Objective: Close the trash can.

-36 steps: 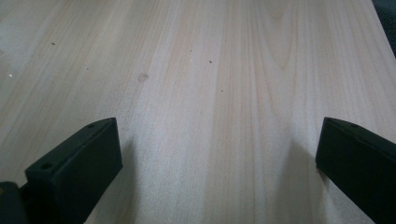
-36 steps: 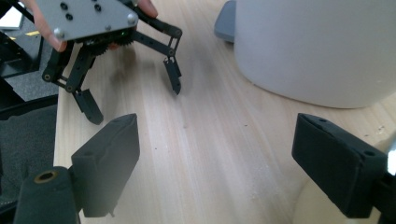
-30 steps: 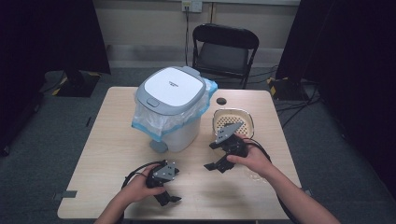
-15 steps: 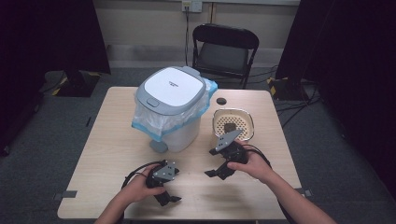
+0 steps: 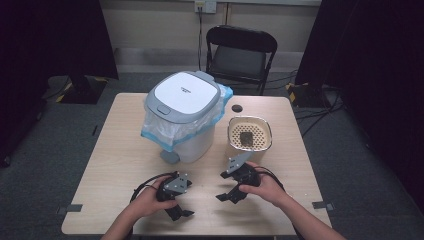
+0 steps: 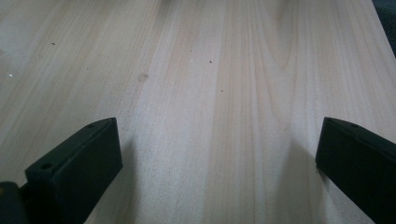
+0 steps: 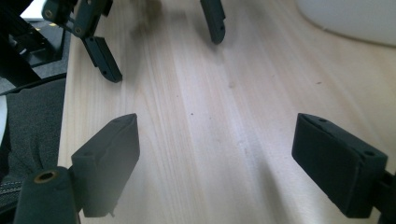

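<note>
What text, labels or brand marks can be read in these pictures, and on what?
Bin lid: one small dark mark, likely a brand name, too small to read.
Basket, table, chair: no lettering to be seen.
Both gripper views: no text.

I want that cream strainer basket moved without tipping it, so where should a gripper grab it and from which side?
Probably the near rim of the strainer basket, coming from above with one jaw inside the wall and one outside. It sits upright and open-topped, and the right gripper, jaws open, is on that side.
</note>
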Demonstrator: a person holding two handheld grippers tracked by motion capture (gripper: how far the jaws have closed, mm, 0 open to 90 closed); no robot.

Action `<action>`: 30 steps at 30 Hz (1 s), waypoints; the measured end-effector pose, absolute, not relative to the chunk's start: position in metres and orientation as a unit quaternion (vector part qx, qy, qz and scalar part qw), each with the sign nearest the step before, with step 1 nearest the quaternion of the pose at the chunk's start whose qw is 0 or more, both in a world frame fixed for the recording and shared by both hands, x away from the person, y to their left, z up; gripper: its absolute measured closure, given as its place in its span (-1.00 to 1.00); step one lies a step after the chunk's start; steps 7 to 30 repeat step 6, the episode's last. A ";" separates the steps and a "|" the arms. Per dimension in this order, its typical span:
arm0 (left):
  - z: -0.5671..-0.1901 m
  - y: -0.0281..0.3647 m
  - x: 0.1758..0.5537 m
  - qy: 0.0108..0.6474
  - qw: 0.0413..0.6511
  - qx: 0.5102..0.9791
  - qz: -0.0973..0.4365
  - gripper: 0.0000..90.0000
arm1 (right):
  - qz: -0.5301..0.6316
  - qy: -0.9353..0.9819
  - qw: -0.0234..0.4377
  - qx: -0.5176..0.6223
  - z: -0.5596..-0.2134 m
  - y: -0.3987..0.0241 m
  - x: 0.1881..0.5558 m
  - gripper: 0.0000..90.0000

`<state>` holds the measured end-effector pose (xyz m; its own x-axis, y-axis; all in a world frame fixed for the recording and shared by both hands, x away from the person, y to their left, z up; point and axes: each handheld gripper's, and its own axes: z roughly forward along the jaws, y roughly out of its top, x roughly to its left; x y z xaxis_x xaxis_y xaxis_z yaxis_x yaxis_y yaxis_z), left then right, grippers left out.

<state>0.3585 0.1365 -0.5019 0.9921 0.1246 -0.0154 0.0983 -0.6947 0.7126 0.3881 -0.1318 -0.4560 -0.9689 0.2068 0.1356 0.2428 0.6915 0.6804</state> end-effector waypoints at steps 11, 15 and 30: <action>-0.503 0.136 0.358 0.061 0.391 0.918 0.017 -1.00 | -0.369 -0.922 0.017 -0.116 -0.468 -0.121 0.387 -0.68; -0.503 0.136 0.358 0.061 0.391 0.918 0.017 -1.00 | -0.369 -0.922 0.017 -0.116 -0.468 -0.121 0.387 -0.68; -0.503 0.136 0.358 0.061 0.391 0.918 0.017 -1.00 | -0.369 -0.922 0.017 -0.116 -0.468 -0.121 0.387 -0.68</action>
